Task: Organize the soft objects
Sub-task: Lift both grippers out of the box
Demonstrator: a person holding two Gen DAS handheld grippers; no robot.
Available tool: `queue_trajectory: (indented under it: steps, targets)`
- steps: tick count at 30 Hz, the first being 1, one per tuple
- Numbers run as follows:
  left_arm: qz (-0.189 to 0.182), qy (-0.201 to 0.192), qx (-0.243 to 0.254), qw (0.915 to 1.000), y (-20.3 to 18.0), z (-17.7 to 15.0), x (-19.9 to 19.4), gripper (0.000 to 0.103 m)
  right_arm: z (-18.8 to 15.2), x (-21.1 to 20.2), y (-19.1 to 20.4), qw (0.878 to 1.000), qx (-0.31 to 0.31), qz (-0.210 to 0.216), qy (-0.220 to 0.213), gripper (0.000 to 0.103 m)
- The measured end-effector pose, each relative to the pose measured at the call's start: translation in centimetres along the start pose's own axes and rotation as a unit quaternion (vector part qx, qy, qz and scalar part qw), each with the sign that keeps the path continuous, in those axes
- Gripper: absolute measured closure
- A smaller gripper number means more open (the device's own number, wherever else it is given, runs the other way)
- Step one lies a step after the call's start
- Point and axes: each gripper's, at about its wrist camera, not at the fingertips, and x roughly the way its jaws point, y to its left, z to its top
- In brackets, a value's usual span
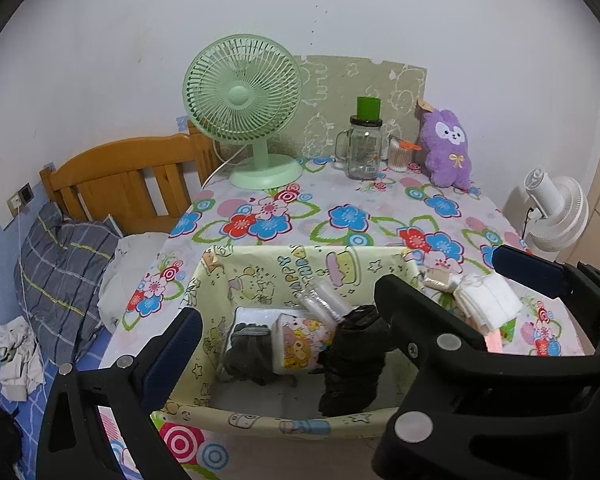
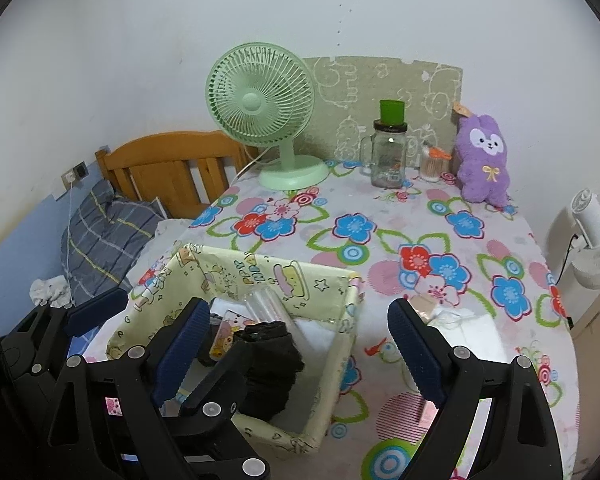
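Left wrist view puts the fabric storage box in the lower centre of the frame, standing on the flowered tabletop. Inside it lie a black cloth bundle, a dark grey glove, a cartoon-printed tissue pack and a clear plastic piece, all touching one another. Right of the box, on the tabletop, sits a stack of white folded cloths.

Framing the box from below, the left tool stands wide open, its blue-padded fingers on either side of the box's contents with nothing gripped; its right finger overlaps the black bundle in the picture, and I cannot tell whether they touch. At the right edge of the frame a blue pad of the right tool pokes in above the white cloths.

Right wrist view shows the right tool spread wide and empty, one finger over the box and the other over the tabletop at lower right.

At the top of the frame stand a green fan, a glass jar and a purple plush toy.
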Motion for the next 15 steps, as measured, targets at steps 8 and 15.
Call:
queue_trajectory:
  steps: [8,15]
  targets:
    - [-0.014,-0.011,0.000,0.9998,-1.4,0.3,-1.1,0.000,0.0,-1.9,-1.1,1.000,0.002,-0.015,-0.009,0.010]
    - [-0.023,-0.022,0.008,0.9995,-3.0,0.5,-2.1,0.001,-0.2,-3.5,-2.3,0.999,0.010,-0.024,-0.019,0.010]
